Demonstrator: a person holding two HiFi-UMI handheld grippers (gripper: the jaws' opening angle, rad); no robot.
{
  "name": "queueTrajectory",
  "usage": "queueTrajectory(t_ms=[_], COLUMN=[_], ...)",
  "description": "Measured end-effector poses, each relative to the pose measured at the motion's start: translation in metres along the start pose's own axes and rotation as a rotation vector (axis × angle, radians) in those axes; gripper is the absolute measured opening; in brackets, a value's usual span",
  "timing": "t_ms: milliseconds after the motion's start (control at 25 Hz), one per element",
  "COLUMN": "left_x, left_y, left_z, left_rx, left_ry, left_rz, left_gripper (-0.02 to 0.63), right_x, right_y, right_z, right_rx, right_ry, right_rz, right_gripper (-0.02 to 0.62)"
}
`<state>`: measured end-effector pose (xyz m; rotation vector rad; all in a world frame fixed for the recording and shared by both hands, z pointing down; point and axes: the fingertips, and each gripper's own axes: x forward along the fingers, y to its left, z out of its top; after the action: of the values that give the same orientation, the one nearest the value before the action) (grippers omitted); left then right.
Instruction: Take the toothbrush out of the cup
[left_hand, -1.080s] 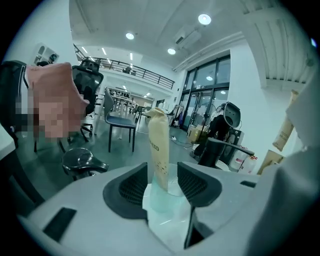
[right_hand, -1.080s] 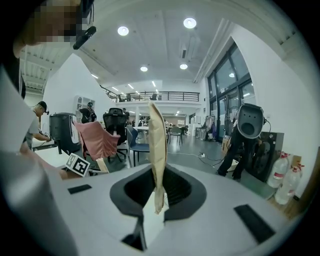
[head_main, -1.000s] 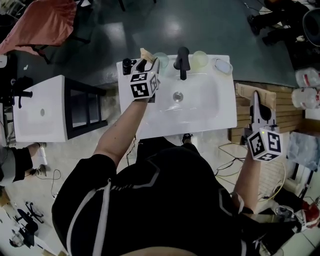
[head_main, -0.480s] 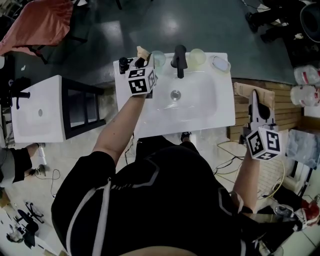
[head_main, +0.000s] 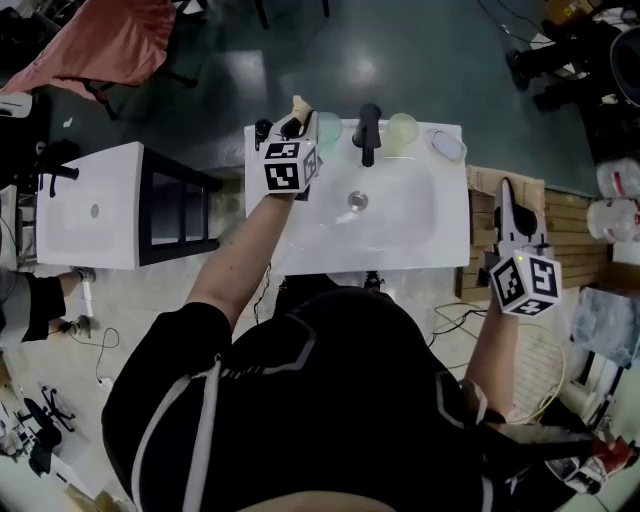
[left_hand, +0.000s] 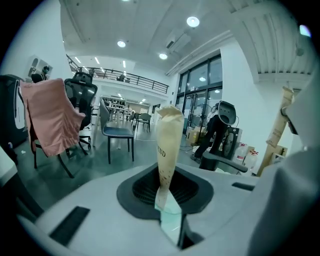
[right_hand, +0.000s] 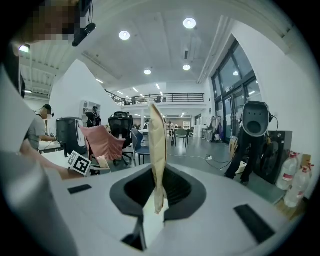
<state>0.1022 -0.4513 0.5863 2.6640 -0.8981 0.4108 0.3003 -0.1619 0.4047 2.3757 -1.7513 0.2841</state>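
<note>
A pale teal cup (head_main: 328, 127) stands at the sink's back edge, left of the black faucet (head_main: 366, 125). My left gripper (head_main: 300, 108) is just left of the cup, raised over the sink's rim. Its jaws are closing. In the left gripper view its tan-taped fingertips (left_hand: 169, 150) stand together, and I cannot make out a toothbrush between them or in the cup. My right gripper (head_main: 512, 195) hangs off to the right over a wooden board, its tips (right_hand: 157, 150) pressed together with nothing in them.
The white sink (head_main: 300, 240) has a second pale cup (head_main: 402, 128) and a small dish (head_main: 448, 145) along its back edge, and a black item (head_main: 262, 130) at the back left. A white cabinet (head_main: 90, 210) stands left, a wooden board (head_main: 530, 185) right.
The left gripper's fingers have drawn together beside the teal cup, and it sits a little higher. The right gripper has kept still.
</note>
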Motion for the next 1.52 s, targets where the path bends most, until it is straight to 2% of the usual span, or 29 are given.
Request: queueTrajectory(t_ms=[720, 1160, 1520], left_x=[-0.088, -0.145, -0.187], left_y=[-0.024, -0.052, -0.053], left_z=[0.084, 0.139, 0.163], left_rx=[0.028, 0.040, 0.040], left_ry=[-0.121, -0.218, -0.258], left_rz=[0.016, -0.042, 0.009], left_gripper=[0.035, 0.032, 0.028], right_x=[0.041, 0.067, 0.071], right_y=[-0.003, 0.016, 0.043], right_z=[0.035, 0.069, 0.081], right_rx=[0.043, 0.056, 0.026], right_ry=[-0.081, -0.118, -0.112], right_rz=[0.165, 0.276, 0.342], right_gripper=[0.041, 0.041, 0.041])
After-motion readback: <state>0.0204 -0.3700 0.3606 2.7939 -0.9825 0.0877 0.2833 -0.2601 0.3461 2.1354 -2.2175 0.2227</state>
